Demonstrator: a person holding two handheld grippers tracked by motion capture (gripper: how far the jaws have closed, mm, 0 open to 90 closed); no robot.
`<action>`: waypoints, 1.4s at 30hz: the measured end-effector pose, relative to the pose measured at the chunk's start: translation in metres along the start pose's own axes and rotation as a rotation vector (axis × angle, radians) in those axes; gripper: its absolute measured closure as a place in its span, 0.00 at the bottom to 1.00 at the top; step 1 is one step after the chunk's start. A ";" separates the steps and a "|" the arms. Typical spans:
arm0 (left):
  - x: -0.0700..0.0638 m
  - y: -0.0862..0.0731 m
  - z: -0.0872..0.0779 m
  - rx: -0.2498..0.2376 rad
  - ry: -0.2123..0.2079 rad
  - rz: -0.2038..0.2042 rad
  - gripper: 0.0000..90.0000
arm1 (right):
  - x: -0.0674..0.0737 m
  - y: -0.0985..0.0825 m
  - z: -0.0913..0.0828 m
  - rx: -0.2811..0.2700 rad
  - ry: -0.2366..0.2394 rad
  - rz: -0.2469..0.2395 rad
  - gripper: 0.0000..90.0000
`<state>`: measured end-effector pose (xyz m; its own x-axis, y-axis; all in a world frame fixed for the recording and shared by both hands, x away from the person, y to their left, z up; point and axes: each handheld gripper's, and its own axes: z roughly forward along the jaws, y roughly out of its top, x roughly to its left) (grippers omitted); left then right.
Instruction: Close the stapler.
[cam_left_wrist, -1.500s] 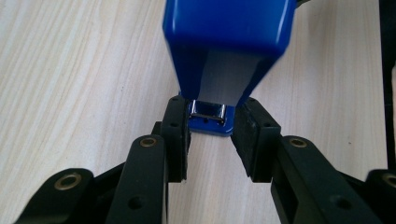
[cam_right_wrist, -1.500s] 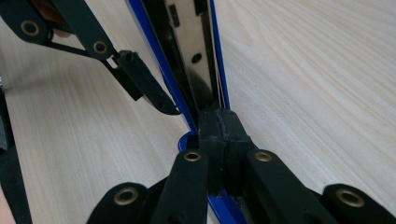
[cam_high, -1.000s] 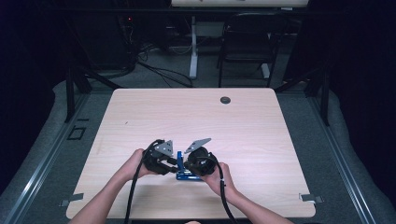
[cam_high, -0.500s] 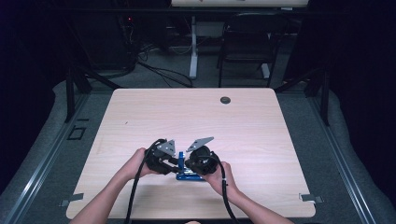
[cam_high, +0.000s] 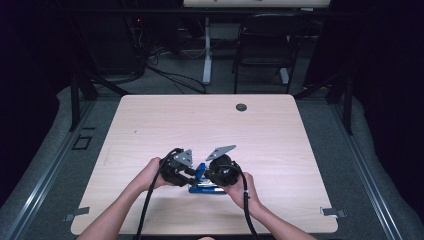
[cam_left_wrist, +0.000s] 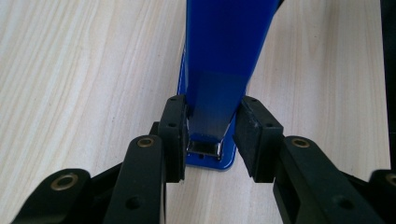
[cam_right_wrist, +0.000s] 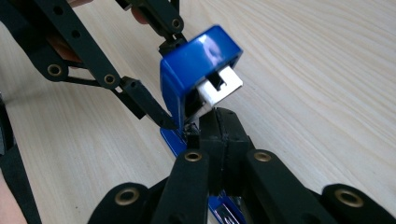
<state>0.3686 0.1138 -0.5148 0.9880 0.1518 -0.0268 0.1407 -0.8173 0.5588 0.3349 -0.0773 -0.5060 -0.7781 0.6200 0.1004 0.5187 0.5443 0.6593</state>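
A blue stapler (cam_high: 201, 171) lies on the wooden table (cam_high: 165, 125) near its front edge, with its top arm (cam_left_wrist: 224, 51) lifted off the base (cam_high: 205, 189). My left gripper (cam_left_wrist: 212, 135) is shut on that arm, one pad on each side. In the right gripper view the raised blue cover (cam_right_wrist: 196, 60) shows a metal magazine end (cam_right_wrist: 219, 88), and one of the left gripper's fingers (cam_right_wrist: 140, 100) flanks it. My right gripper (cam_right_wrist: 218, 126) is shut just below the magazine end, above the base. Its pads meet with nothing visible between them.
A small dark grommet (cam_high: 241, 107) sits near the table's far edge. Behind the table stand a black chair (cam_high: 265, 45) and a white desk leg (cam_high: 206, 55) among floor cables. Both forearms come in from the bottom, a cable trailing from each gripper.
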 end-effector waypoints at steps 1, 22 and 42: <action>0.000 0.000 0.000 0.000 0.001 -0.001 0.72 | -0.002 -0.002 -0.002 -0.002 -0.004 0.008 1.00; -0.002 0.010 0.018 0.030 0.009 0.003 0.72 | -0.023 -0.006 -0.038 -0.064 -0.092 0.044 1.00; -0.002 0.013 0.023 0.043 0.013 -0.012 0.71 | -0.016 -0.002 -0.044 -0.060 -0.077 -0.020 1.00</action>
<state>0.3700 0.0898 -0.5265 0.9854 0.1689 -0.0220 0.1554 -0.8387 0.5220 0.3307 -0.1132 -0.4763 -0.7570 0.6527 0.0307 0.4799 0.5235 0.7040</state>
